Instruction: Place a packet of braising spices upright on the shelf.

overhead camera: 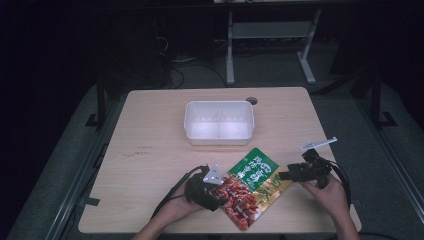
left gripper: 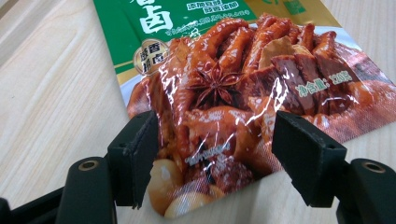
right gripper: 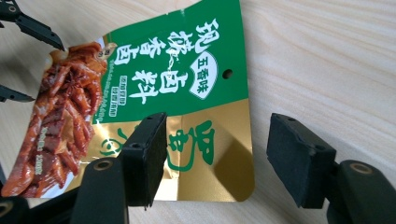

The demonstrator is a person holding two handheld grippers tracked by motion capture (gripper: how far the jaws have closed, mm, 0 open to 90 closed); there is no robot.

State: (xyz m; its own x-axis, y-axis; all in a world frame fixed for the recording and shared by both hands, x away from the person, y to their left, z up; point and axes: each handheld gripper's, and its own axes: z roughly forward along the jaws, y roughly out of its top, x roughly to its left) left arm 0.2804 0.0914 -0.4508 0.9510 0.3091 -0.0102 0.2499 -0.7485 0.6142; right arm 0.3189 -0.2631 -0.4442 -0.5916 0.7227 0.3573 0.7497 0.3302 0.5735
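Note:
A flat snack packet point(overhead camera: 250, 186), green and gold at one end and printed with red braised meat at the other, lies on the wooden table point(overhead camera: 150, 150) near its front edge. My left gripper point(overhead camera: 220, 196) is open at the packet's red end; in the left gripper view its jaws straddle the packet's point(left gripper: 224, 84) lower edge without closing on it. My right gripper point(overhead camera: 286, 176) is open at the gold end. In the right gripper view the packet's point(right gripper: 177, 79) gold corner lies between the spread jaws of that gripper point(right gripper: 222, 158), and the left gripper's fingertips point(right gripper: 35, 29) show at top left.
A white two-compartment plastic bin point(overhead camera: 218, 122) stands behind the packet at the table's middle. A round cable hole point(overhead camera: 251, 100) sits at the back edge. Bare wood stretches to the left of the bin. Dark floor and desk legs point(overhead camera: 230, 45) lie beyond.

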